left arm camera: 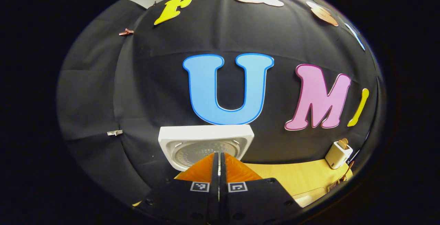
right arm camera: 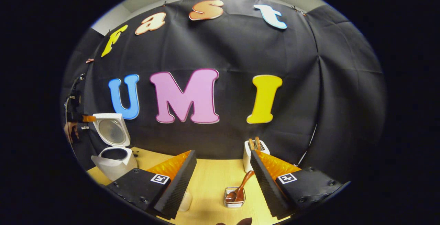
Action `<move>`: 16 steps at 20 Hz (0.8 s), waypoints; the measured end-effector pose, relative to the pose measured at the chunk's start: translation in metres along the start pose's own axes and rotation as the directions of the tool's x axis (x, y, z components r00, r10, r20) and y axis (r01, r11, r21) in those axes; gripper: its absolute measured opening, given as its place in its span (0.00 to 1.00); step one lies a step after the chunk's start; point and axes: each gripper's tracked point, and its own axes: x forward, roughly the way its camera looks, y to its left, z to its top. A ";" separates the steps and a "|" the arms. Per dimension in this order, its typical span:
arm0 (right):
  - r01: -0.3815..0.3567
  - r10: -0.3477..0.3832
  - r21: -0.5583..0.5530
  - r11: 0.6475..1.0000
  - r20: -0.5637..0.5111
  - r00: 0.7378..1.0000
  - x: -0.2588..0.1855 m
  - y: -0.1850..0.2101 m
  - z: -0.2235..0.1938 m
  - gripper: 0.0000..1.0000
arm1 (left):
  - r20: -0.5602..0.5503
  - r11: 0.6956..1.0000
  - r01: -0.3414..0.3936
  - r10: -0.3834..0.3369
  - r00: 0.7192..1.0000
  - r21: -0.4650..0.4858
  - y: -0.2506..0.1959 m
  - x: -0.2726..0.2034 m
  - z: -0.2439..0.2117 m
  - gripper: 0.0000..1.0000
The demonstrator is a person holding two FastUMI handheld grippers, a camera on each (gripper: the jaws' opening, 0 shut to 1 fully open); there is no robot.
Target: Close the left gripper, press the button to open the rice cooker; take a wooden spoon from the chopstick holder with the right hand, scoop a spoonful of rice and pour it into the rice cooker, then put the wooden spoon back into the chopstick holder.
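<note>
The rice cooker (right arm camera: 113, 161) sits at the left end of the wooden table (right arm camera: 209, 180), and its lid (right arm camera: 110, 130) stands straight up. My left claw (right arm camera: 88, 118) is up by the top of that lid. In the left gripper view its two fingers are pressed together, holding nothing. A wooden spoon (right arm camera: 240, 188) rests in a small wire basket (right arm camera: 234, 197). My right claw (right arm camera: 223, 180) is wide open and empty. The chopstick holder (right arm camera: 248, 158) stands behind, with wooden handles sticking out.
</note>
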 end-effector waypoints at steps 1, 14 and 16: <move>-0.001 0.002 0.005 1.000 -0.025 1.000 0.008 -0.006 -0.014 0.98 | -0.001 1.000 0.017 -0.017 1.000 0.003 -0.004 -0.007 -0.001 0.06; 0.000 0.069 0.230 0.973 -0.289 0.955 0.125 -0.057 -0.169 0.98 | -0.088 0.996 -0.047 0.054 0.995 0.079 -0.024 -0.084 -0.040 0.86; 0.000 0.079 0.241 0.971 -0.317 0.945 0.142 -0.060 -0.188 0.98 | -0.097 0.992 -0.063 0.074 0.992 0.109 -0.026 -0.093 -0.043 0.86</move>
